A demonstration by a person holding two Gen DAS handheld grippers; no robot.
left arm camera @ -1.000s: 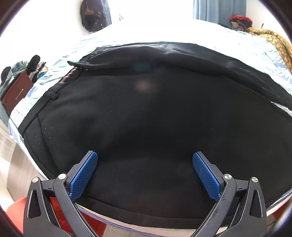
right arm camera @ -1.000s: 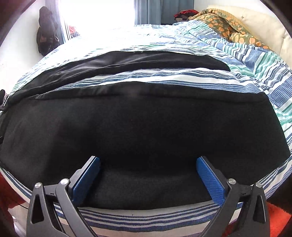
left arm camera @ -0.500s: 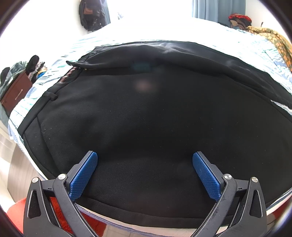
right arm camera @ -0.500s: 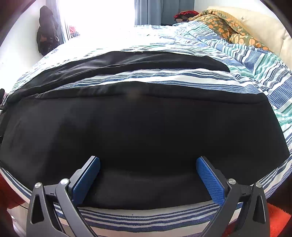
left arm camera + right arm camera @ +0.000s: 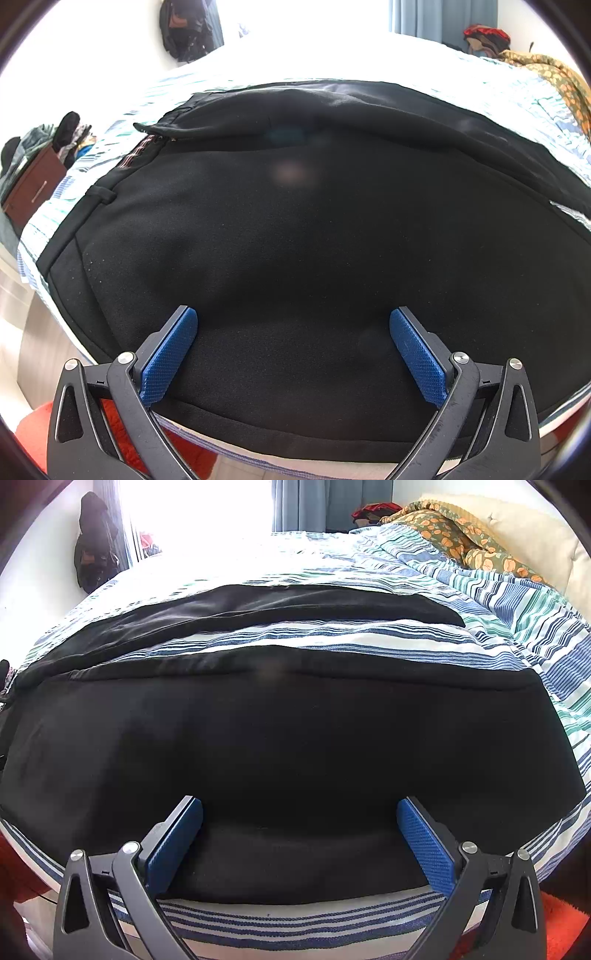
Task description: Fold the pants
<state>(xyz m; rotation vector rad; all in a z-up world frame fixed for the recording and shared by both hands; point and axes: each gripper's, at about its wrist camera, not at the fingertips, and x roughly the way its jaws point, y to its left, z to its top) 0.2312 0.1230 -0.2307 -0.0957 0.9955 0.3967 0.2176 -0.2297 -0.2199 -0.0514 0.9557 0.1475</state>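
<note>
Black pants [image 5: 295, 229] spread flat on striped bedsheet [image 5: 369, 635], filling the centre of both views; waistband with belt loop and open zipper at left of the left view, 2 legs apart in the right view. Left gripper [image 5: 293, 325] and right gripper [image 5: 299, 814] spread wide over the near hem, gripping nothing.

Left view: your left gripper [image 5: 293, 345] has crept slightly nearer the black pants [image 5: 295, 229], so the waistband flap [image 5: 162, 127] now sits a little lower in frame.
Right view: the far edge of the near pant leg [image 5: 288, 731] has shifted marginally downward.
</note>
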